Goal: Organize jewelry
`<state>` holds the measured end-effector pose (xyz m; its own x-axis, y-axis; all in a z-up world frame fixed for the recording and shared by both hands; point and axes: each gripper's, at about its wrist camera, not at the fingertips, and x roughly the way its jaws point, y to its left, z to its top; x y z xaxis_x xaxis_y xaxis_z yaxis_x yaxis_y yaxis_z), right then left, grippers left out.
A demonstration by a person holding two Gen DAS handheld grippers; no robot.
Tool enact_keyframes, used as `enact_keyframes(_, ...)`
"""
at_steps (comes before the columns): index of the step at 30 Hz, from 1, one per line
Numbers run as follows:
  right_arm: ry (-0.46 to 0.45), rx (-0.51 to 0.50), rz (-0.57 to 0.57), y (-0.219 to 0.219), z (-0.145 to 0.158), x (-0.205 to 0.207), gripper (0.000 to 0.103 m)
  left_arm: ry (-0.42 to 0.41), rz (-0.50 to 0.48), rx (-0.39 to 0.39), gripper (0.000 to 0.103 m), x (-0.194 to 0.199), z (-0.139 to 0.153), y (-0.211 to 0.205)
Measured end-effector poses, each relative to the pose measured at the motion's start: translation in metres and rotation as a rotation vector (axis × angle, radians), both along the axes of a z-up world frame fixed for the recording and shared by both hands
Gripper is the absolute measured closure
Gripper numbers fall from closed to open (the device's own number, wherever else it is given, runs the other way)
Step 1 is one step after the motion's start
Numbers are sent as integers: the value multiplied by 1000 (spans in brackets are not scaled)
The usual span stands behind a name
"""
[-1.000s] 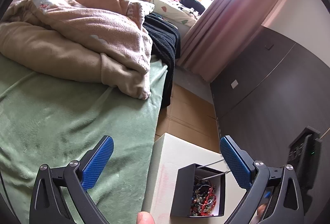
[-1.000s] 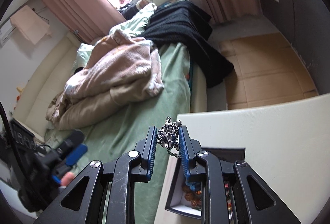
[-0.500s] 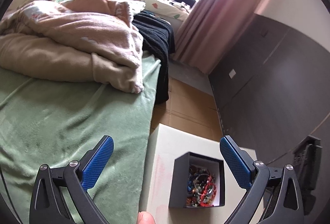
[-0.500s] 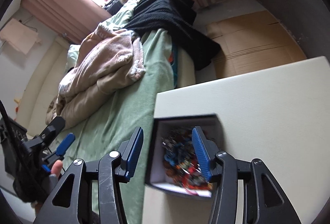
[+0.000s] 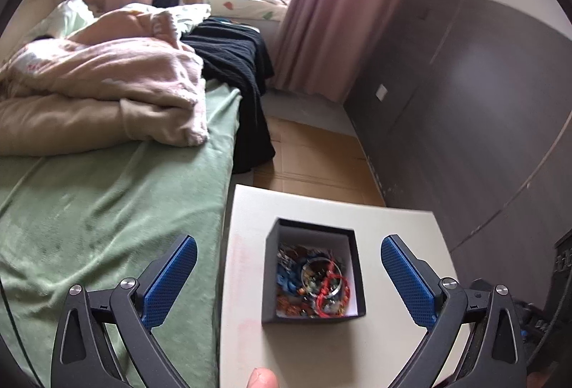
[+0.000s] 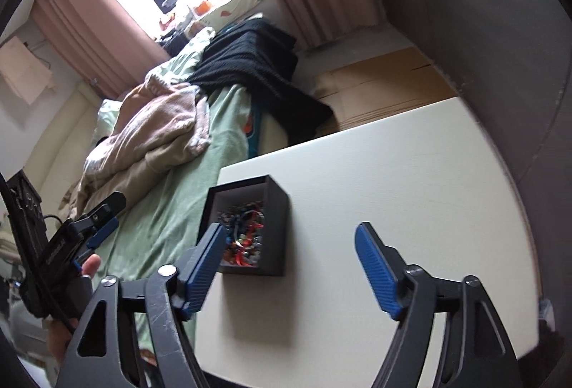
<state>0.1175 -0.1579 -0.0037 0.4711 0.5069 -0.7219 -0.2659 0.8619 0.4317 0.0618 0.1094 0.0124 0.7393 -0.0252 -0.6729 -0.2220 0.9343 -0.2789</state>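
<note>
Right wrist view: your right gripper (image 6: 289, 263), jaws just opening, is gaping empty; jewelry (image 6: 243, 237) is filling the black box (image 6: 275, 227) at eleven o'clock.

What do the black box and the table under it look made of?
Black box: likely rigid cardboard; matte black outside, white inside, thin straight walls. Table: looks like cream laminate or painted board; smooth, faint sheen, sharp edges. Neither is certain.
</note>
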Motion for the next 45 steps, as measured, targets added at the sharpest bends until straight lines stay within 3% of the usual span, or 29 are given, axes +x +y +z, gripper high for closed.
enact_keyframes(3,-18,-4,-32,-20,4,-12,11,11,-29,57,1,-2,2,-19)
enact_keyframes(9,-37,-4,-86,-49,10,-34,0,-8,-63,100,1,-17,5,-51)
enact_keyframes(14,-67,-27,-95,-60,13,-59,0,-12,-77,152,1,-35,1,-76)
enact_keyframes(23,-73,-98,-94,-73,12,-86,0,-31,-72,157,1,-69,-1,-98)
enact_keyframes(34,-72,-168,-57,-68,10,-94,0,-71,-63,194,1,-73,1,-116)
enact_keyframes(45,-70,-172,-63,-67,9,-94,0,-72,-71,219,1,-73,-2,-123)
